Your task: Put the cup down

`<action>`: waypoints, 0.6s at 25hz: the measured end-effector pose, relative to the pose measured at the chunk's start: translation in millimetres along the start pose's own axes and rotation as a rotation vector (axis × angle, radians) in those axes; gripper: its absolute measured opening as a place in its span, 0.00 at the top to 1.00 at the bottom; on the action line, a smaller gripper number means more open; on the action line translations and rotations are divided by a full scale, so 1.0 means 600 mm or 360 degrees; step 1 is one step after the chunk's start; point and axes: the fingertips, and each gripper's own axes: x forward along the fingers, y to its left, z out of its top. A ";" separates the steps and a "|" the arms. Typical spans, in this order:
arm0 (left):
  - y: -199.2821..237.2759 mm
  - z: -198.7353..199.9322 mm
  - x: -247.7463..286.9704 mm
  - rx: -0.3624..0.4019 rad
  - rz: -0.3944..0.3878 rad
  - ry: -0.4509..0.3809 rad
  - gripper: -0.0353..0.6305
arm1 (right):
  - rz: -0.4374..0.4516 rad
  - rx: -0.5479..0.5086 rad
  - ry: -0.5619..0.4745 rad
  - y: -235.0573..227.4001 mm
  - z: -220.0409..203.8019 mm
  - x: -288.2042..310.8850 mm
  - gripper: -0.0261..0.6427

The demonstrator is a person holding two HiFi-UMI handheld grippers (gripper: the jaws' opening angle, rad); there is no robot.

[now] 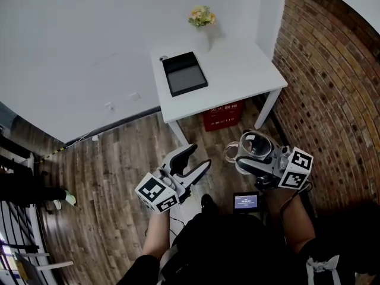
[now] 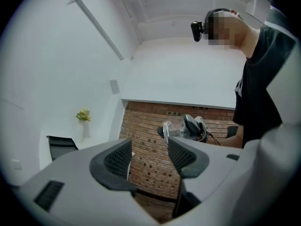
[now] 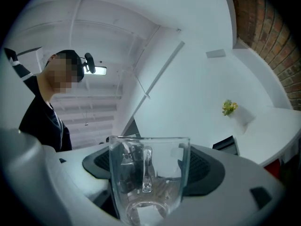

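1. The fingers [image 3: 203,166] of the right gripper [image 3: 150,166] are partly screened by the cup [image 3: 149,173] standing between them. The places where the dark ribbed pads meet the glass are smeared by reflections. The cup's base is cut off by the lower edge of the right gripper view.
2. In the head view the person's hands are mostly hidden behind the marker cubes, and the trunk is seen only as a dark shape at the bottom edge.
3. Both grippers are held out in front of the body, side by side and apart, above the wooden floor [image 1: 119,177]. They are pointed toward the white table [image 1: 237,79].
4. The right gripper's fingers are spread wide and pressed against opposite sides of the cup. It is a clear glass mug, carried upright with its rim on top, and its handle is seen through the glass near the middle.
5. The cup is held in the air over the floor, well apart from the table and short of its near edge.
6. The fingers [image 2: 181,155] of the left gripper [image 1: 195,159] are kept apart with nothing between them. Only the brick wall [image 2: 150,138] is seen through the gap.
7. A black tray [image 1: 184,73] and a pale vase of yellow flowers [image 1: 202,18] are seen on the table. The vase is hard to separate from the white wall. A red box [image 1: 222,116] is set beneath the table.
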 end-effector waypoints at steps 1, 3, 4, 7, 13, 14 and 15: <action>0.029 0.010 -0.001 0.0004 0.0006 -0.0008 0.58 | -0.0005 -0.0002 -0.0008 -0.017 0.006 0.022 0.35; 0.082 0.023 -0.004 -0.0004 0.0016 -0.0021 0.58 | -0.0015 0.0003 -0.0017 -0.047 0.012 0.062 0.35; 0.105 0.027 -0.006 -0.0013 0.0019 -0.0026 0.58 | -0.0020 0.0008 -0.0018 -0.060 0.013 0.080 0.35; 0.169 0.035 -0.009 -0.0033 0.0033 -0.0030 0.58 | -0.0026 0.0014 -0.0002 -0.092 0.014 0.130 0.35; 0.252 0.039 0.004 -0.0079 0.0042 -0.0043 0.58 | -0.0036 0.0038 0.0035 -0.153 0.015 0.185 0.35; 0.263 0.039 0.009 -0.0081 0.0047 -0.0042 0.58 | -0.0037 0.0044 0.0037 -0.164 0.015 0.190 0.35; 0.275 0.039 0.013 -0.0083 0.0053 -0.0042 0.58 | -0.0037 0.0049 0.0040 -0.176 0.016 0.195 0.35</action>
